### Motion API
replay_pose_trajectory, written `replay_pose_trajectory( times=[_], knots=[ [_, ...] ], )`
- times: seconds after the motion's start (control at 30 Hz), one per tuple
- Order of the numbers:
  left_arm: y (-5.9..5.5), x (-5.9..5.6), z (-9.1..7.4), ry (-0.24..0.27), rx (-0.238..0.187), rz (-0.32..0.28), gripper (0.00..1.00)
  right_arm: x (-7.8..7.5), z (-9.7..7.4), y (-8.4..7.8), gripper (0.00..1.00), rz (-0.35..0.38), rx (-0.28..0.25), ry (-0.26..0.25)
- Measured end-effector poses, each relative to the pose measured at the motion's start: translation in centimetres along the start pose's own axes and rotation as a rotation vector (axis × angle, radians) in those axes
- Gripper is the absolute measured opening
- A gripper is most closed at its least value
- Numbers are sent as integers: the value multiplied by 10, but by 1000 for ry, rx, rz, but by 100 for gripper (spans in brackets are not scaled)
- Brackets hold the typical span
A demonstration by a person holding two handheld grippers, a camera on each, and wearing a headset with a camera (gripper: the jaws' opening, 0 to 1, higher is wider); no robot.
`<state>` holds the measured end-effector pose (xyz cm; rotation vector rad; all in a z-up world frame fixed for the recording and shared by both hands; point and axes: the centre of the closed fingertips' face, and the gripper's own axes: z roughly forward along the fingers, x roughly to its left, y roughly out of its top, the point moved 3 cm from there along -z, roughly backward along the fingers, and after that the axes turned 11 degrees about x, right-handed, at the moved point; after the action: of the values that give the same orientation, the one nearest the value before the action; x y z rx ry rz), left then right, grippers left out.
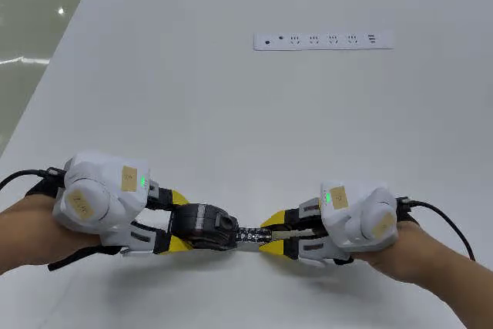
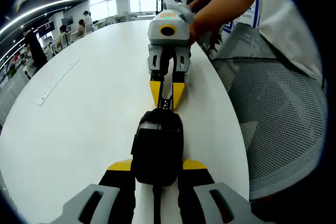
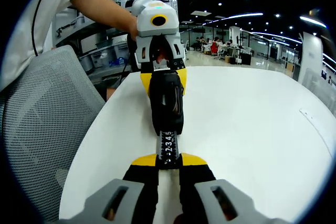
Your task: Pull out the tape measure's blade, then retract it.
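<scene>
We are clamping the tape measure between the left gripper's jaws, while the right gripper's jaws are pinching its blade.

Bare white counter lies open across the centre and top of the head view, with a flat power strip lying at upper right. Along the bottom edge, the left tool and right tool meet almost tip to tip, and the tape measure, gripped by both, spans the gap. A mesh chair crowds the counter's edge at the right of the left gripper view.
</scene>
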<state>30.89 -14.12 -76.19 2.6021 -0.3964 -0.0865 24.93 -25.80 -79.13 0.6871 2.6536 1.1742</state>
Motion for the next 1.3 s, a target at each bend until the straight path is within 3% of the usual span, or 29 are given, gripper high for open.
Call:
replay_pose_trajectory(
  times=[1.3],
  knots=[
    [1, 0, 2, 3, 0, -22, 28, -9, -65, -49, 12, -11, 146, -5]
  ],
)
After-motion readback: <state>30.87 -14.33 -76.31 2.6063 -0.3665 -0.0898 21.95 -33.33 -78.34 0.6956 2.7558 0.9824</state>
